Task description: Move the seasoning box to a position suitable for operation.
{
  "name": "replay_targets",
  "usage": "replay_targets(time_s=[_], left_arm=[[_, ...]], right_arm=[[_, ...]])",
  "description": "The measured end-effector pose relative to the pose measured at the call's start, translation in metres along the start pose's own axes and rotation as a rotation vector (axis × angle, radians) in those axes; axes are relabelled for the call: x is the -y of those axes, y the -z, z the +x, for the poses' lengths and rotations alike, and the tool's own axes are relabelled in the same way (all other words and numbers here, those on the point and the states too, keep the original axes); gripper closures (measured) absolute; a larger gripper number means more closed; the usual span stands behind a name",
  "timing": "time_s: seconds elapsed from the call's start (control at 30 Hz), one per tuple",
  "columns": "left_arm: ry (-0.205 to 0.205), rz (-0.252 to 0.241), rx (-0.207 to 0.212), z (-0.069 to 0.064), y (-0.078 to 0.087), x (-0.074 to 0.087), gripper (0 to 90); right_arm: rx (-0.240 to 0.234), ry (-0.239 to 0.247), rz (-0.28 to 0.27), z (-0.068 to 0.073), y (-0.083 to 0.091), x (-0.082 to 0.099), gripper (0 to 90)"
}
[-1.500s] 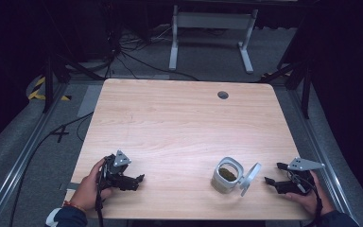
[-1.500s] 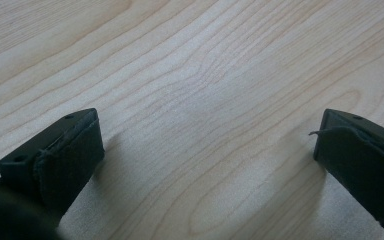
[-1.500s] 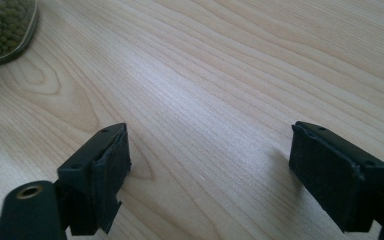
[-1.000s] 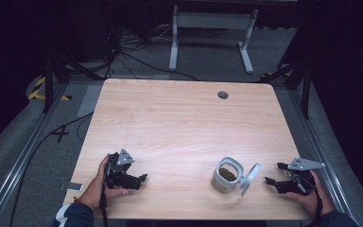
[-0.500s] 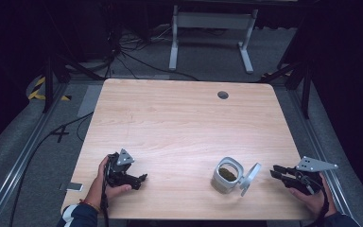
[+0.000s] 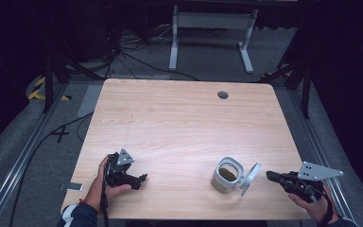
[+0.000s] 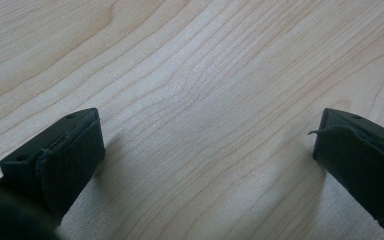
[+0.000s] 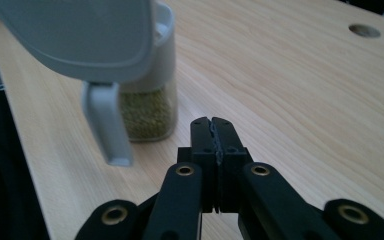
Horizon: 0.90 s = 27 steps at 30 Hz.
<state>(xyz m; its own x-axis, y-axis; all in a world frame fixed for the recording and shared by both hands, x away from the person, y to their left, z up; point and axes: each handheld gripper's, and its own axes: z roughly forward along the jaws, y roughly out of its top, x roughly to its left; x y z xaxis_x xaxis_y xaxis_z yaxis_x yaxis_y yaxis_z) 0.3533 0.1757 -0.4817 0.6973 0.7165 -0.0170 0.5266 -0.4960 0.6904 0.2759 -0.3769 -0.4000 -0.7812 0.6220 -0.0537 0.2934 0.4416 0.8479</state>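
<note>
A small clear jar [image 6: 226,175] with a grey rim holds greenish-brown grains and stands near the table's front edge, right of centre. Its grey hinged lid [image 6: 250,176] is flipped open toward the right; in the right gripper view the jar [image 8: 149,102] and lid [image 8: 80,35] stand just ahead and left of my jaws. My right gripper [image 6: 270,175] [image 8: 213,123] is shut on nothing, a short way right of the lid. My left gripper [image 6: 142,178] lies low at the front left, jaws wide apart over bare wood [image 7: 205,150].
The wooden table [image 6: 179,123] has a round cable hole [image 6: 223,95] at the back right. A white frame stand [image 6: 210,28] and cables lie on the floor beyond. A phone-like object [image 6: 71,187] lies on the floor at the left.
My right gripper has drawn back to the right, away from the jar lid. The left gripper has barely shifted.
</note>
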Motion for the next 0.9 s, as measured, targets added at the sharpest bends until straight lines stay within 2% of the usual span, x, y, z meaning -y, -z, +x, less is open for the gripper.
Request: replay_targets(time_s=[0.2,0.4,0.63,0.9], left_arm=[[0.0,0.0,0.0,0.0,0.0,0.0,0.4],[0.0,0.0,0.0,0.0,0.0,0.0,0.4],[0.0,0.0,0.0,0.0,0.0,0.0,0.4],[0.0,0.0,0.0,0.0,0.0,0.0,0.4]], right_arm=[[-0.04,0.048,-0.042,0.017,0.006,-0.017,89.3],[-0.054,0.103,-0.059,0.03,0.004,-0.032,89.4],[-0.065,0.144,-0.06,0.036,-0.003,-0.043,89.4],[-0.067,0.157,-0.067,0.04,-0.002,-0.05,89.4]])
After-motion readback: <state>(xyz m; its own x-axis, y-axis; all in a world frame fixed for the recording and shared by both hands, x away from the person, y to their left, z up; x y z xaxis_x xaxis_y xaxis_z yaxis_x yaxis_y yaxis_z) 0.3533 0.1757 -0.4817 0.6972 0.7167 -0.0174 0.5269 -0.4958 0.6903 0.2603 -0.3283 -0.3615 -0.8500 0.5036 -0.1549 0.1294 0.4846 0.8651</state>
